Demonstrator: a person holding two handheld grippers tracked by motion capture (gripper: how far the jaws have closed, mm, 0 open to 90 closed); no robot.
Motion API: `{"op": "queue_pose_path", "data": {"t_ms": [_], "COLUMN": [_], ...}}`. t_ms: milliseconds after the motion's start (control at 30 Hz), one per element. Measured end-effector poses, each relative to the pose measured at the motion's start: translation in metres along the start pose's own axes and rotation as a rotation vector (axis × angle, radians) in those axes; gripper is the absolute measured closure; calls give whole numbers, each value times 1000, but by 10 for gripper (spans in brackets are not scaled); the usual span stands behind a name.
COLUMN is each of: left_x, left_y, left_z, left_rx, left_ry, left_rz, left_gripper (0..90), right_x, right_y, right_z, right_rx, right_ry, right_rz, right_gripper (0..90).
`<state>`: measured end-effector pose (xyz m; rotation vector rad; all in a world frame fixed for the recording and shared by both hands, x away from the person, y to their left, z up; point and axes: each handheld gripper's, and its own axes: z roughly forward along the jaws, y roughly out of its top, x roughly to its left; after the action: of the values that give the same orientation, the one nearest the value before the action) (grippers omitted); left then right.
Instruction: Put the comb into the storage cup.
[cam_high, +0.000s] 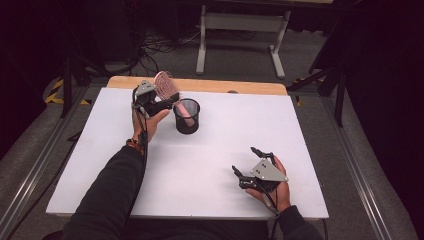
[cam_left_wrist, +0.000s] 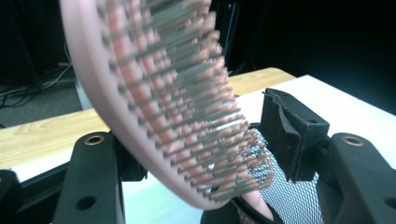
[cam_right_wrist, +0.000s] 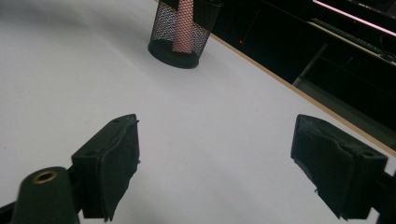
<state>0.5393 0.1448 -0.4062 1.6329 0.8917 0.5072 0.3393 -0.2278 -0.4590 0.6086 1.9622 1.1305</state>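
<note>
At the far left of the tabletop (cam_high: 215, 150): a pink hairbrush (cam_high: 167, 86) stands handle-down in a black mesh cup (cam_high: 186, 116), its bristled head leaning out above the rim.

Left tool (cam_high: 161, 103): raised beside the cup at the brush's neck. In the left gripper view the brush head (cam_left_wrist: 159, 88) sits between the jaws with a gap showing on the right pad's side, so whether the jaws are clenched on it cannot be told.

Right tool (cam_high: 254, 165): resting low at the near right of the tabletop, jaws spread wide with nothing between them; well apart from the cup.

Hairbrush, handling: judged light and stiff, a hard plastic body that is likely smooth and a little slippery. The bristles are springy and give poor purchase.

Where to take hold: the narrow neck or the edges of the paddle, pads across the solid back and rim, not on the bristle face.

Mesh cup, handling: judged light, so it may tip or slide if the brush is pulled sideways; a straight lift along the handle looks safer.

Surroundings: white sheet over a wooden top whose far edge (cam_high: 240, 86) shows bare; a white table frame (cam_high: 242, 22) and cables stand on the floor beyond.

Obstructions: the cup's rim alone crowds the left tool.
</note>
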Motion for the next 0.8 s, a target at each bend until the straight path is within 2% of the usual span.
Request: {"op": "queue_pose_path", "data": {"t_ms": [233, 433, 467, 800], "left_x": [-1, -3, -3, 0], "left_y": [-1, 3, 5, 11], "left_z": [-1, -5, -6, -17], "left_rx": [5, -27, -29, -61], "left_ry": [-2, 8, 15, 38], "left_rz": [22, 40, 55, 64], "left_gripper": [351, 325, 322, 268], "right_x": [0, 1, 1, 1], "right_y": [-1, 0, 0, 0], "right_z": [1, 0, 0, 0], "right_rx": [5, 4, 3, 5], "right_ry": [4, 6, 7, 5], "right_rz": [-3, -7, -7, -9], "right_gripper": [160, 161, 161, 162]}}
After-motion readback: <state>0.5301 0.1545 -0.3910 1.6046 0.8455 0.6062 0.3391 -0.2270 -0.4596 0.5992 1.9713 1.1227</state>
